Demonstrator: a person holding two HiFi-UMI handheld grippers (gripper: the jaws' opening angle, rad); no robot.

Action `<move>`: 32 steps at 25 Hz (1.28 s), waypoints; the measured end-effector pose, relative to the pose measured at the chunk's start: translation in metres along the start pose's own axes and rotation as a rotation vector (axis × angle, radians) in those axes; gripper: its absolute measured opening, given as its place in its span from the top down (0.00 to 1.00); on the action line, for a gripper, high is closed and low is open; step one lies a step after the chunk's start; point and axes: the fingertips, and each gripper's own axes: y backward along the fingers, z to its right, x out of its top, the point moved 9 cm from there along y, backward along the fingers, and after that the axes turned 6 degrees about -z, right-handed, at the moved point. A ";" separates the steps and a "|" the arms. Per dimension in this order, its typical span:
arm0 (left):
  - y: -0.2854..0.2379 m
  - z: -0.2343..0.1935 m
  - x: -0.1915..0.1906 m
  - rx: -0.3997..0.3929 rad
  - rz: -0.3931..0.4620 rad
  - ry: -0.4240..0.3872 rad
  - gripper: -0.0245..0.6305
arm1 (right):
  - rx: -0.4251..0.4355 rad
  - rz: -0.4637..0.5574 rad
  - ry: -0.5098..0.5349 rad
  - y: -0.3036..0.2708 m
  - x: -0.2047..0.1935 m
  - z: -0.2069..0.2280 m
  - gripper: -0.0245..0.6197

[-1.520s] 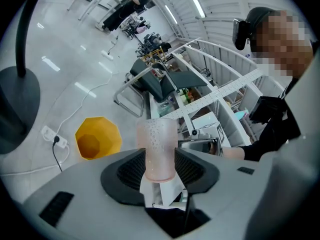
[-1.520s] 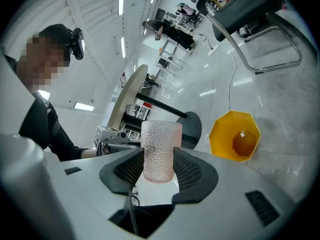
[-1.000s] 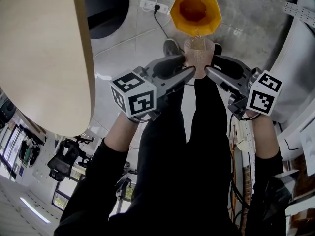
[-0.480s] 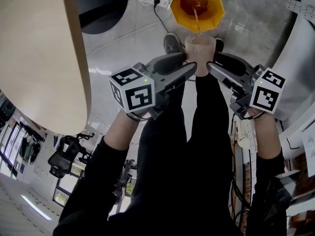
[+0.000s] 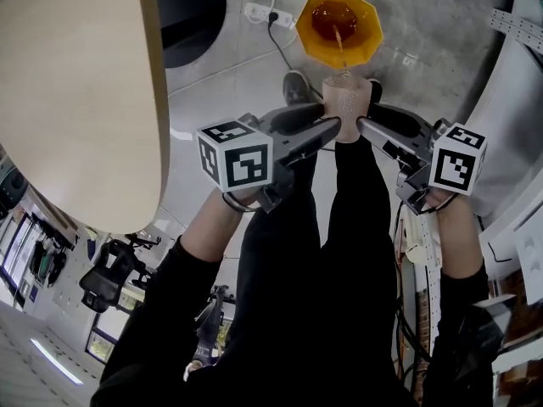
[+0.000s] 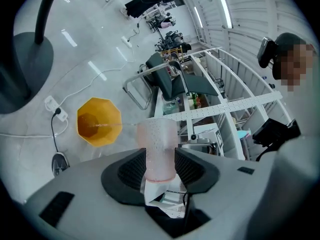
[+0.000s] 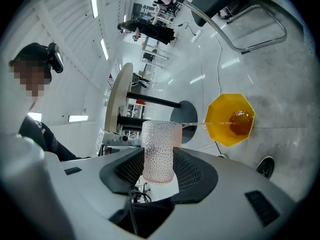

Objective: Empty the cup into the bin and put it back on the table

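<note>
Your pink dimpled cup (image 5: 346,98) hangs tipped above the floor (image 5: 221,75), on the near side of the orange bin (image 5: 366,36), and a thin stream (image 5: 342,51) runs from its rim into the bin. Your left tongs (image 5: 333,127) and right tongs (image 5: 361,124) both pinch the cup, one from each side. The tabletop (image 5: 76,100) lies well off to the left.

The grey concrete floor (image 5: 221,75) is carrying nearly everything here. A yellow eight-sided bin (image 5: 365,45) is sitting on it at the far side, with brown liquid pooling inside. Just left of the bin a white power strip (image 5: 259,12) is lying flat, a black cord (image 5: 280,45) trailing from it. Further left a dark round base (image 5: 191,11) is resting on the floor. A shoe (image 5: 294,83) is standing just nearer than the bin. The pale wooden table (image 5: 76,100) is reaching in along the left.
</note>
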 end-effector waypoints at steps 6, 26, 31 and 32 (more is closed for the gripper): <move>0.001 0.001 -0.002 -0.009 -0.008 0.078 0.68 | -0.001 -0.020 -0.042 0.001 0.000 -0.003 0.67; 0.006 0.017 0.007 -0.052 0.039 0.168 0.68 | 0.014 0.040 -0.038 0.015 0.007 -0.019 0.69; 0.013 0.029 0.012 -0.025 0.043 0.140 0.68 | 0.015 0.043 -0.017 0.020 0.011 -0.030 0.69; 0.014 0.031 0.013 -0.030 0.045 0.135 0.68 | 0.016 0.046 -0.011 0.021 0.012 -0.032 0.69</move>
